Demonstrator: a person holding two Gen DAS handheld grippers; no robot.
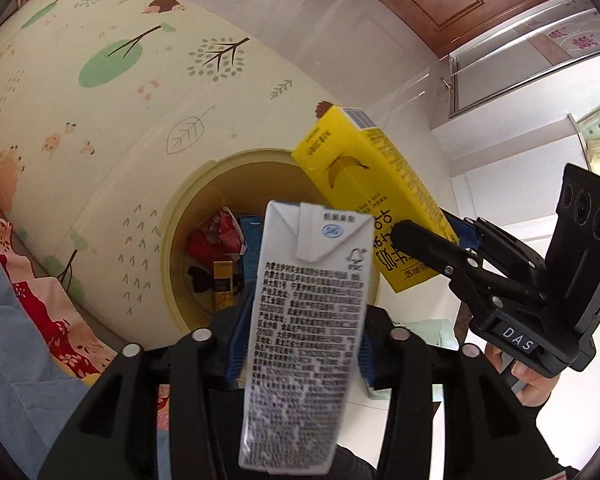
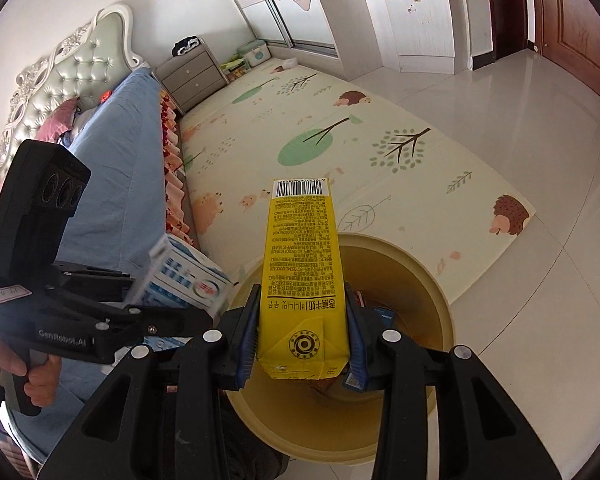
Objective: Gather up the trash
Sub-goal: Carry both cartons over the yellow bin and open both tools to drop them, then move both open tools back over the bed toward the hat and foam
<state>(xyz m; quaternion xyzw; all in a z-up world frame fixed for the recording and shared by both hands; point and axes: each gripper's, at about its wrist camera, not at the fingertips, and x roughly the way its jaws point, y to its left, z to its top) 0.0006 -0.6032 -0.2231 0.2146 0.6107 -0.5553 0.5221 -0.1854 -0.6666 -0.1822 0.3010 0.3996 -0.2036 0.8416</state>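
Yellow carton (image 2: 302,280) lengthwise between fingers (image 2: 249,336)

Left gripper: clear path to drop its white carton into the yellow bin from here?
Probably yes. The left gripper holds the white milk carton above the round pale-yellow bin, whose mouth is open. The yellow banana-milk carton in the right gripper crowds the far rim.
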